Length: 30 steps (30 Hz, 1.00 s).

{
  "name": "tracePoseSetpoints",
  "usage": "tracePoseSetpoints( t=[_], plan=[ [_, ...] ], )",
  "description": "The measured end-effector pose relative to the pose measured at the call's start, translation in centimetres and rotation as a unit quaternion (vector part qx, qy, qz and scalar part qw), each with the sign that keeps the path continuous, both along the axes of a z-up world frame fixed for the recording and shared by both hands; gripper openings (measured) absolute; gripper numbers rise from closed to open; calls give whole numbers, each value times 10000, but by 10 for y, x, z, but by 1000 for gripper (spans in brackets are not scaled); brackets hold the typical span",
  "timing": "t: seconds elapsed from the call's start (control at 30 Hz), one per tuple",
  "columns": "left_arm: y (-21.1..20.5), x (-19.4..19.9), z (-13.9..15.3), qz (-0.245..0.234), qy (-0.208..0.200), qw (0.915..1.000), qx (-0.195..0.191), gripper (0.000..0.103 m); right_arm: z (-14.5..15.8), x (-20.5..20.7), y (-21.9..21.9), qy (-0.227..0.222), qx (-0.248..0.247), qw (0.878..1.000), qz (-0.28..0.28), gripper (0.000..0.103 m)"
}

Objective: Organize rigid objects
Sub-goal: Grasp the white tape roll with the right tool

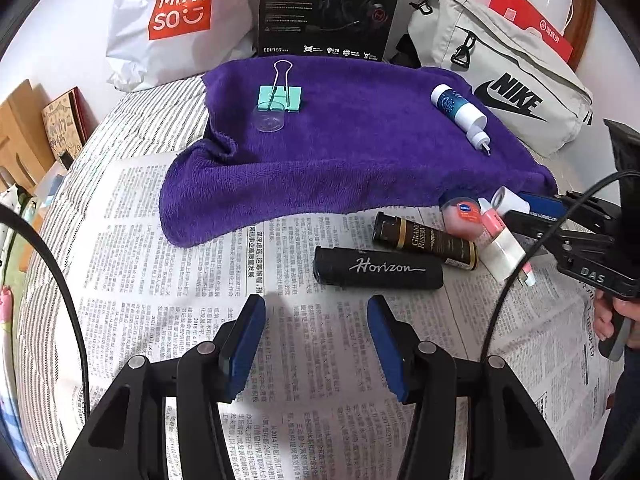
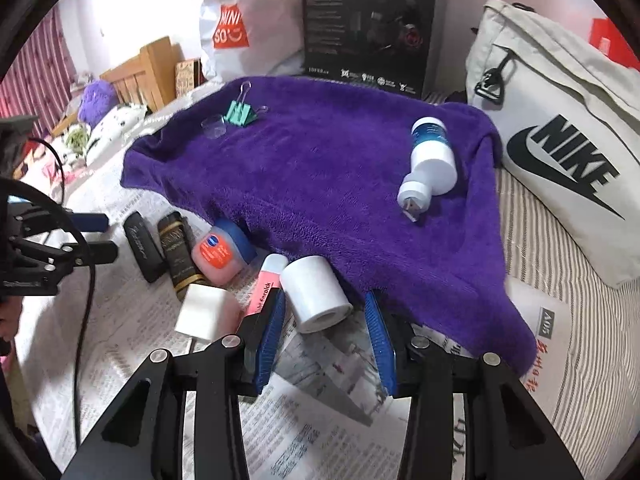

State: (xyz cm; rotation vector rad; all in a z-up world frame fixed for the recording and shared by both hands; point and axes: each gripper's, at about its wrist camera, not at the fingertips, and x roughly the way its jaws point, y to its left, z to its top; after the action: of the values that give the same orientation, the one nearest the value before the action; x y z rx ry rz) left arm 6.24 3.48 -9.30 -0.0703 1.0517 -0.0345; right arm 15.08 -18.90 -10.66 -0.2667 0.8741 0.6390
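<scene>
White roll (image 2: 316, 294) lies on the newspaper (image 2: 320, 420) between the right gripper's (image 2: 326, 320) spread fingers; left gripper (image 1: 316, 320) hovers open, Horizon tube (image 1: 378, 268) at one o'clock.

**Two wrist views facing the purple towel**

The left wrist camera sits low over the newspaper (image 1: 168, 272), looking forward at the purple towel (image 1: 340, 152) from farther back. The right wrist camera looks from nearer, close above the white roll (image 2: 318, 294). Both share the towel (image 2: 320, 184), the Nike bag (image 1: 516, 96) and the headset box (image 2: 366, 20).
</scene>
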Motion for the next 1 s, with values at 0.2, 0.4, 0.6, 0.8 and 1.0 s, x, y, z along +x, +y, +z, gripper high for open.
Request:
tracePoseSetpoints(
  t=[0.2, 0.4, 0.6, 0.8, 1.0],
  plan=[
    [7, -5, 2, 32, -30, 10000, -81, 51, -4, 0, 7, 42, 34, 10000, 21, 30],
    [9, -6, 1, 52, -38, 9999, -83, 51, 8, -13, -15, 93, 104, 9985, -525, 30],
    [10, -5, 0, 97, -31, 9998, -159, 51, 5, -21, -24, 71, -139, 9963, -843, 30],
    [6, -4, 2, 53, 0, 9999, -139, 51, -5, -22, -21, 110, -284, 9958, -865, 30],
    [6, 0, 5, 111, -50, 9993, -344, 51, -7, -22, -24, 10, -78, 9956, -934, 30]
  ],
)
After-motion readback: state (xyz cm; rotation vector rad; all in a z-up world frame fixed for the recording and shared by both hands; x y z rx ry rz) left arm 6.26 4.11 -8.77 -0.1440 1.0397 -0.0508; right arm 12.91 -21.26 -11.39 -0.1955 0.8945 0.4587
